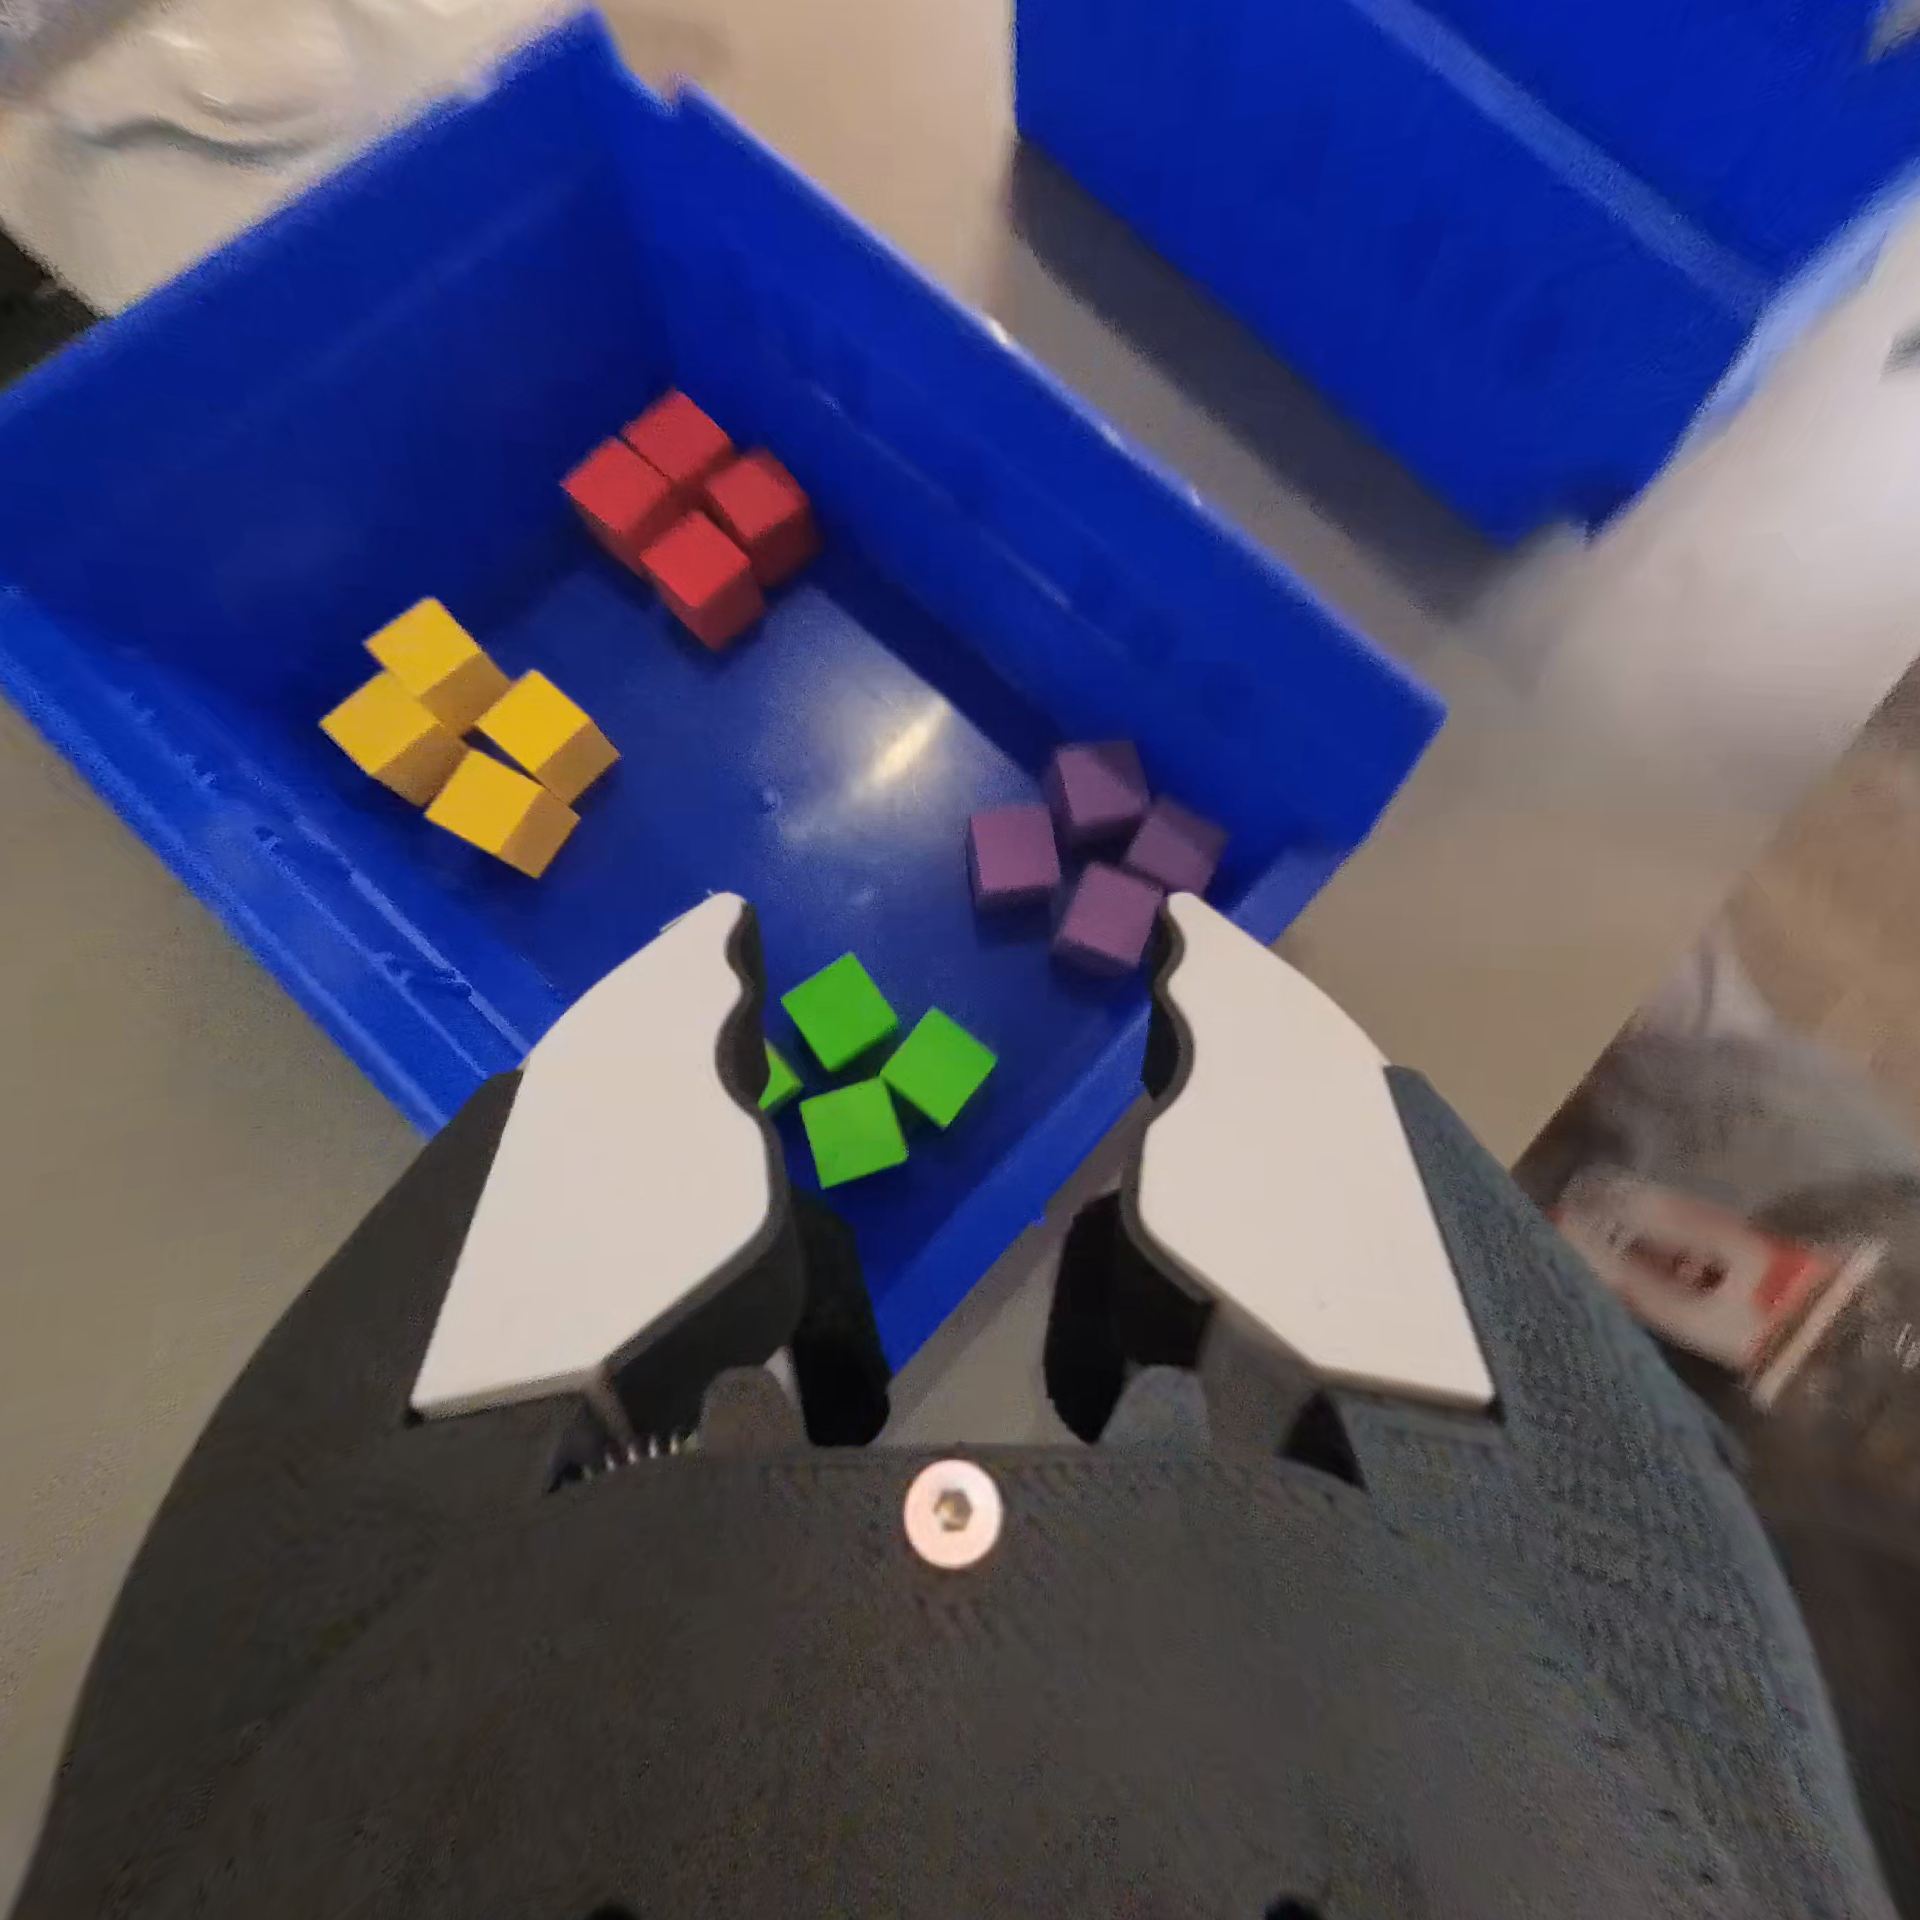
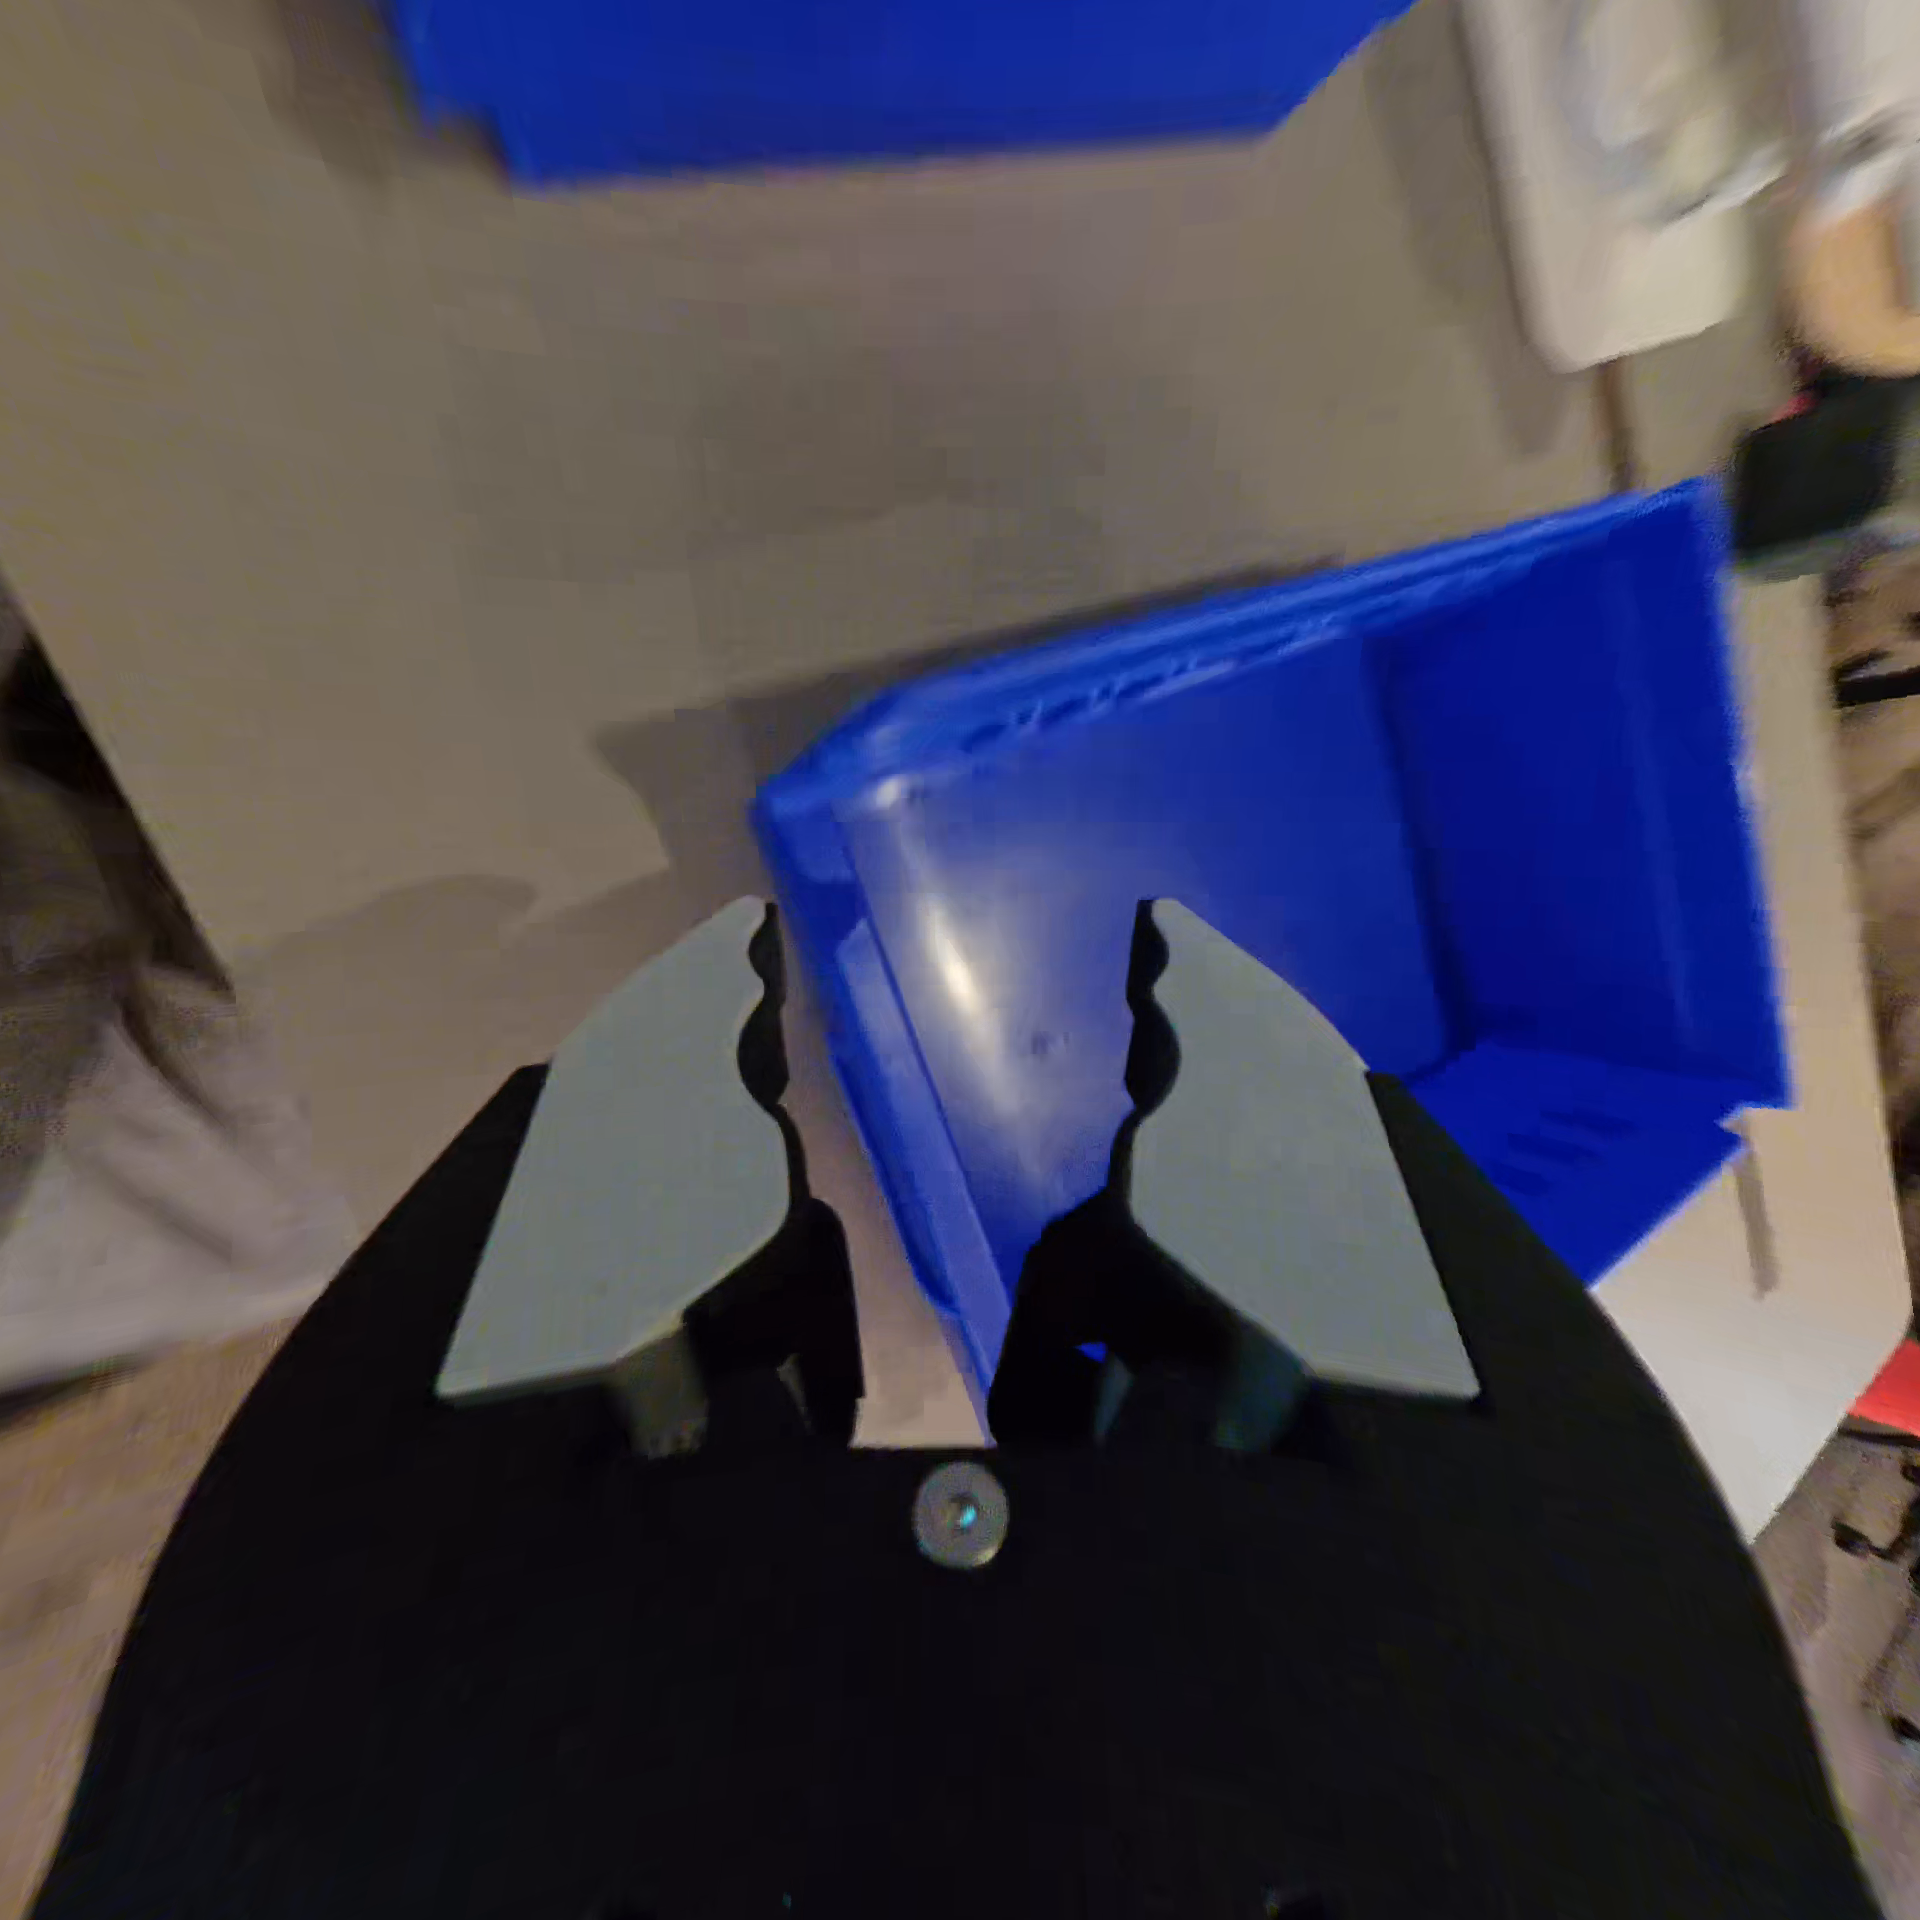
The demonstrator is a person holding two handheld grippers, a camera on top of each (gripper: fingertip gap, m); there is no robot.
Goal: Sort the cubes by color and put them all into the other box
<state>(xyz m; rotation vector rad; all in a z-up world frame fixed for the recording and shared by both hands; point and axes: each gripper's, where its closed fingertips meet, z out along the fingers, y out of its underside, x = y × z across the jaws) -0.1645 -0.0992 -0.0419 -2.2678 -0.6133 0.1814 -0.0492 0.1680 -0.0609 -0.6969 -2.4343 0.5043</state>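
Observation:
In the left wrist view a blue bin [image 1: 312, 436] holds four clusters of small cubes: red cubes [image 1: 691, 514] at the back, yellow cubes [image 1: 468, 732] at the left, purple cubes [image 1: 1096, 852] at the right, green cubes [image 1: 883, 1070] at the front. My left gripper [image 1: 956, 914] is open and empty, above the bin's near corner, with the green cubes between its fingers. In the right wrist view my right gripper [image 2: 956, 920] is open and empty over the near left corner of an empty blue bin [image 2: 1507, 831].
A second blue bin [image 1: 1403, 260] stands on the beige table at the back right of the left wrist view. Another blue bin [image 2: 831, 94] lies at the far edge in the right wrist view. Blurred clutter [image 1: 1714, 1268] sits beyond the table's right edge.

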